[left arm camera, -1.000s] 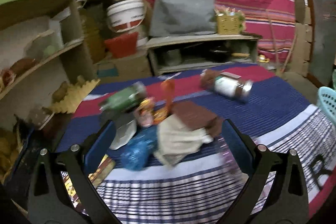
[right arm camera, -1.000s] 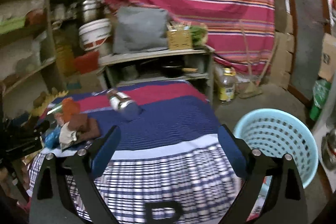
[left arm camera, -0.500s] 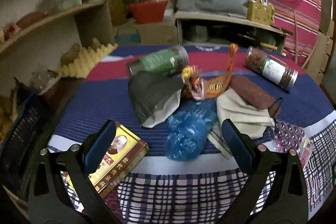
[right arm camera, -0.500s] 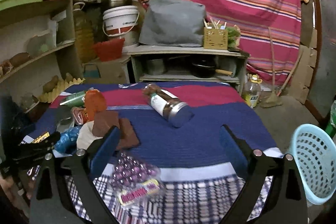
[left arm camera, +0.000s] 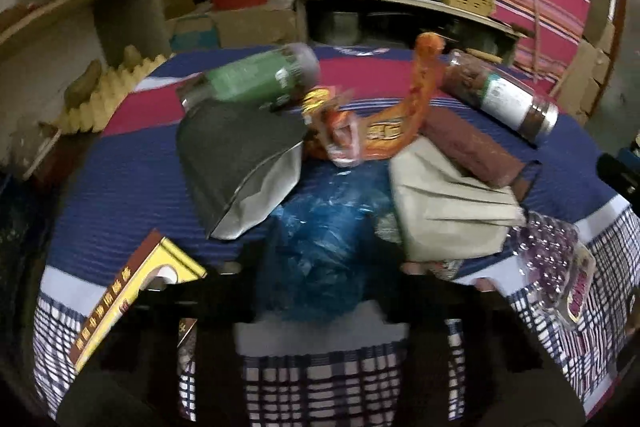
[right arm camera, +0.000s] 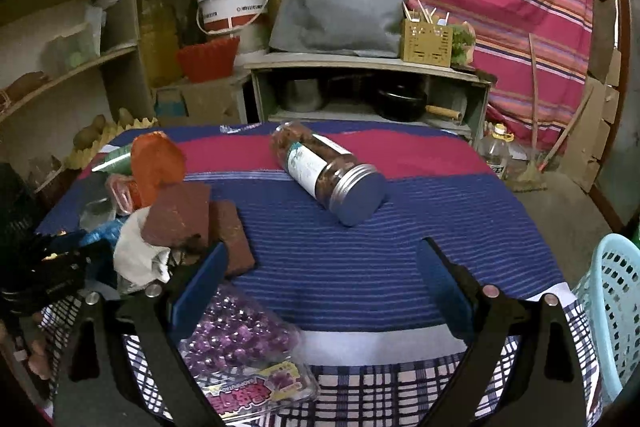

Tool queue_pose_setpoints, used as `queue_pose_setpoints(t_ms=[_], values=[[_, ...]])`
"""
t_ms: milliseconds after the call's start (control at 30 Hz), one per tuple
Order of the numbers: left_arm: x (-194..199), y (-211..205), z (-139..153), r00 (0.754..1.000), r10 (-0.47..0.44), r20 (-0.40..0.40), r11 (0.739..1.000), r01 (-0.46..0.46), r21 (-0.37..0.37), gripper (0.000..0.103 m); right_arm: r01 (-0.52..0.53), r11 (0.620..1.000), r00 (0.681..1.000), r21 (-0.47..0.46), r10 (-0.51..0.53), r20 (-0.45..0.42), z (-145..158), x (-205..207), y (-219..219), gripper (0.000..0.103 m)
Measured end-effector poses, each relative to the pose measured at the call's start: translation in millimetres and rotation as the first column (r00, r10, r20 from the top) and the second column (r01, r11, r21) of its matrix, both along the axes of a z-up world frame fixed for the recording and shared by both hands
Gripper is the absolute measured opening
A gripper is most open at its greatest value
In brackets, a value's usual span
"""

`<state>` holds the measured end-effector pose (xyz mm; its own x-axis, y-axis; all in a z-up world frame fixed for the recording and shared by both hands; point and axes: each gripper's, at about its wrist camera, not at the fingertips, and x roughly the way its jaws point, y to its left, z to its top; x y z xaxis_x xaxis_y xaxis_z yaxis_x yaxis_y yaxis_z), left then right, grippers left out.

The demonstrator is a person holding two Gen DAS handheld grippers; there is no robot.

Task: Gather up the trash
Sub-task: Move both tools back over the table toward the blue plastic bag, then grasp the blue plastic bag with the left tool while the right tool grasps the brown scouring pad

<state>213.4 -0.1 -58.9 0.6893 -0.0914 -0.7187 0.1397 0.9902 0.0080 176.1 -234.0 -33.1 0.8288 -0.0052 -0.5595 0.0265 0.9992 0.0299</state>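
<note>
A pile of trash lies on the striped cloth [left arm camera: 120, 163]. In the left wrist view my left gripper [left arm camera: 322, 267] has its dark fingers closed in against a crumpled blue plastic bag [left arm camera: 320, 247]. Around it lie a grey foil pouch [left arm camera: 240, 163], an orange wrapper [left arm camera: 400, 123], a beige cloth [left arm camera: 444, 211], a brown block [left arm camera: 468, 147], a green bottle [left arm camera: 256, 79] and a jar [left arm camera: 504, 99]. My right gripper [right arm camera: 320, 279] is open above the cloth, beside a pack of purple beads [right arm camera: 244, 351]. The jar [right arm camera: 328, 171] lies ahead of it.
A yellow and red box [left arm camera: 128, 291] lies at the cloth's left front. A light blue basket [right arm camera: 616, 315] stands on the floor to the right. Shelves [right arm camera: 60, 67] line the left, a low cabinet [right arm camera: 360, 83] stands behind the table.
My left gripper has moved forward and down onto the pile and its fingers have closed on the blue bag. My right gripper has shifted slightly forward and stays open.
</note>
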Motion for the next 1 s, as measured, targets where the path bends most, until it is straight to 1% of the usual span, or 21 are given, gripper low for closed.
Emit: queue_pose_setpoints(t_ms=[33,100,167,267,400,500,633,700,833,900,967,1000], values=[[-1.9,-2.4,4.5,1.000,-0.011,0.016,1.000,0.011,0.011,0.028,-0.002,1.000,1.000,0.000,0.002,-0.001,0.1,0.1,1.0,0.093],[-6.7,-2.8,18.1,0.998,-0.017,0.054,1.000,0.016,0.013,0.027,-0.010,1.000,1.000,-0.007,0.010,-0.004,0.4,0.4,5.3,0.093],[-11.2,1.4,32.6,0.996,-0.011,0.090,1.000,0.011,-0.002,0.026,-0.023,1.000,1.000,-0.018,0.023,-0.003,1.2,1.0,11.0,0.093],[-14.1,13.7,50.5,0.990,0.027,0.140,1.000,-0.025,-0.015,0.026,-0.048,0.998,0.999,-0.033,0.048,-0.004,2.6,5.3,22.3,0.093],[-16.4,33.9,62.9,0.982,0.079,0.171,0.997,-0.075,-0.031,0.026,-0.090,0.995,0.996,-0.032,0.090,-0.003,7.4,15.7,41.7,0.093],[-15.9,47.9,69.0,0.973,0.120,0.197,0.993,-0.115,-0.036,0.026,-0.138,0.990,0.990,-0.038,0.138,-0.015,9.3,29.1,63.8,0.093],[-12.0,65.2,70.6,0.969,0.154,0.195,0.986,-0.139,-0.090,0.026,-0.177,0.984,0.982,-0.032,0.174,-0.068,-0.1,49.1,84.3,0.093],[-10.1,66.7,69.3,0.969,0.155,0.192,0.986,-0.139,-0.094,0.026,-0.186,0.982,0.978,-0.043,0.180,-0.105,-8.3,59.3,92.3,0.093],[-7.0,61.4,67.8,0.970,0.145,0.195,0.988,-0.133,-0.076,0.026,-0.183,0.981,0.976,-0.068,0.173,-0.132,-17.1,67.6,98.4,0.092],[-5.5,61.1,68.9,0.970,0.142,0.197,0.988,-0.128,-0.081,0.026,-0.192,0.980,0.971,-0.051,0.182,-0.154,-21.0,71.6,99.0,0.090],[-5.5,61.2,68.7,0.970,0.144,0.195,0.988,-0.129,-0.086,0.027,-0.217,0.976,0.962,-0.028,0.209,-0.173,-23.5,74.2,100.2,0.075],[-4.9,61.9,68.6,0.970,0.145,0.193,0.987,-0.129,-0.092,0.027,-0.228,0.974,0.958,-0.013,0.222,-0.181,-24.0,75.2,100.5,0.071]])
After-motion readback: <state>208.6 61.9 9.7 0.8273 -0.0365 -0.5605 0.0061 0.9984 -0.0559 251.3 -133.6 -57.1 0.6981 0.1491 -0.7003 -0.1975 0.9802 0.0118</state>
